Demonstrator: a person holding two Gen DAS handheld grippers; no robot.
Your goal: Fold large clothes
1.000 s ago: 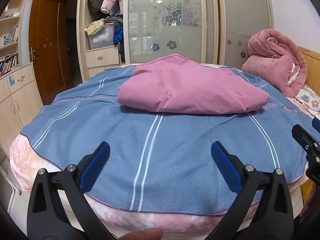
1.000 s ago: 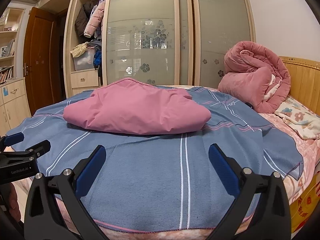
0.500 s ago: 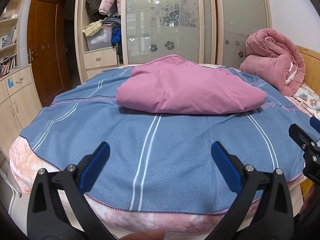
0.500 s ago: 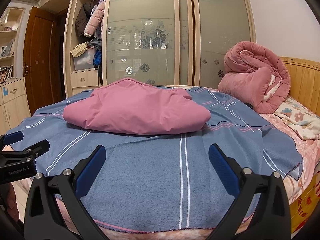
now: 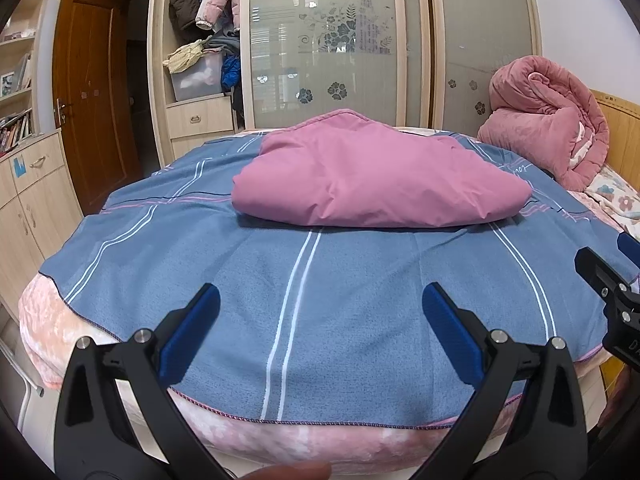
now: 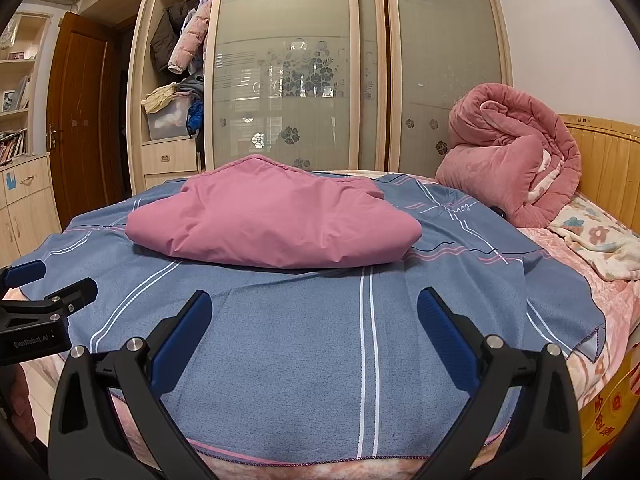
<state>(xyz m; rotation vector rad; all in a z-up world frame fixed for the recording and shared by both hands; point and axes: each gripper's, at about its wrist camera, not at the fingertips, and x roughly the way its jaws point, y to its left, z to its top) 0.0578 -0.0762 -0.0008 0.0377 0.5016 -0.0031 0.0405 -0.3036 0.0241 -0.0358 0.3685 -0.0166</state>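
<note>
From the left wrist view, the left tongs [image 5: 320,312] stand wide apart with nothing between them: two black plastic arms with silver rivets, each ending in a flat blue pad [image 5: 192,332]. They hang over the near edge of a blue terry-textured blanket with white and pink stripes [image 5: 360,300], which is spread across a bed whose pale pink fleece cover [image 5: 304,444] shows below the stitched hem. The folded pink smooth-woven garment [image 5: 372,180] lies in a soft, puffy mound in the middle of the blanket, well apart from the tongs. A rolled pink quilted duvet [image 5: 548,120] is bundled against the wooden headboard at right. The tip of the right tongs enters at the right edge.

From the right wrist view, the right tongs [image 6: 316,320] are likewise spread open and empty, blue pads facing each other above the blanket's near part. The pink garment [image 6: 272,216] sits ahead and slightly left, its surface gently creased, its far edge gathered. The duvet roll [image 6: 516,160] rests to the right beside a floral sheet [image 6: 600,240]. Behind stands a frosted-glass sliding wardrobe with flower motifs [image 6: 300,92]. The left tongs' black body shows at the left edge.
</note>
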